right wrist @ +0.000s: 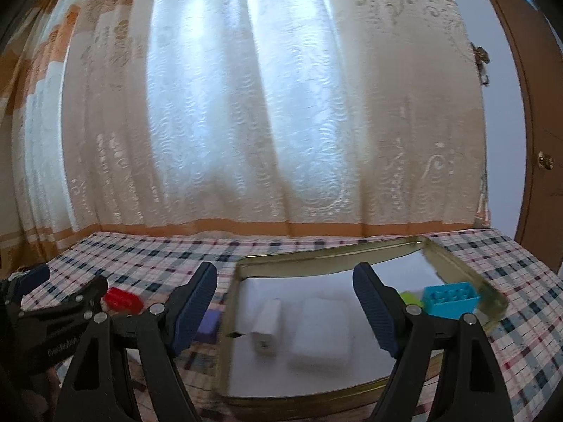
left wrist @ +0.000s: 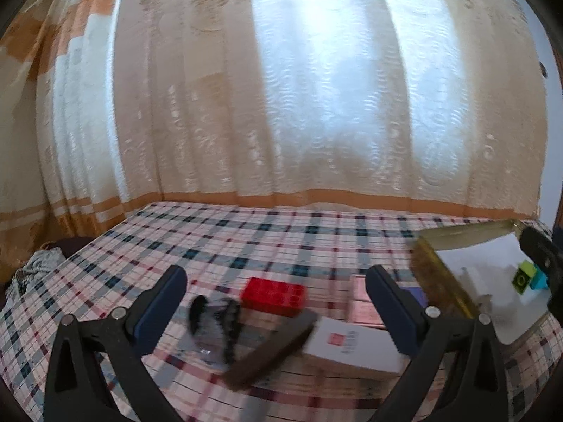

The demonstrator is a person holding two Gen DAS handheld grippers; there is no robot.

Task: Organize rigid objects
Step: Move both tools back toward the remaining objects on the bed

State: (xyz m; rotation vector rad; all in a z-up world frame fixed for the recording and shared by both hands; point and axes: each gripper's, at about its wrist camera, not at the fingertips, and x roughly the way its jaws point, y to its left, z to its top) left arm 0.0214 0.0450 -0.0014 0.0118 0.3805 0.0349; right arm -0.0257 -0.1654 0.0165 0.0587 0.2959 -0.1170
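Note:
My left gripper [left wrist: 276, 302] is open and empty above the checked table. Between its fingers lie a red brick [left wrist: 273, 296], a black hair clip [left wrist: 216, 323], a dark brown flat bar [left wrist: 271, 348] and a white box [left wrist: 352, 346]. My right gripper [right wrist: 285, 307] is open and empty over a shallow gold tin tray [right wrist: 316, 258]. In the tray lie a small white block [right wrist: 265, 327], a white flat pad [right wrist: 322, 332], a blue brick [right wrist: 448, 299] and a green block [right wrist: 410, 297]. The tray also shows in the left wrist view [left wrist: 443, 288].
A purple block [right wrist: 207, 321] lies left of the tray. Pink boxes [left wrist: 364, 302] sit behind the white box. A curtain [left wrist: 281, 88] hangs close behind the table. A brown door [right wrist: 538, 140] stands at the right. The left gripper shows at the right view's left edge [right wrist: 52, 316].

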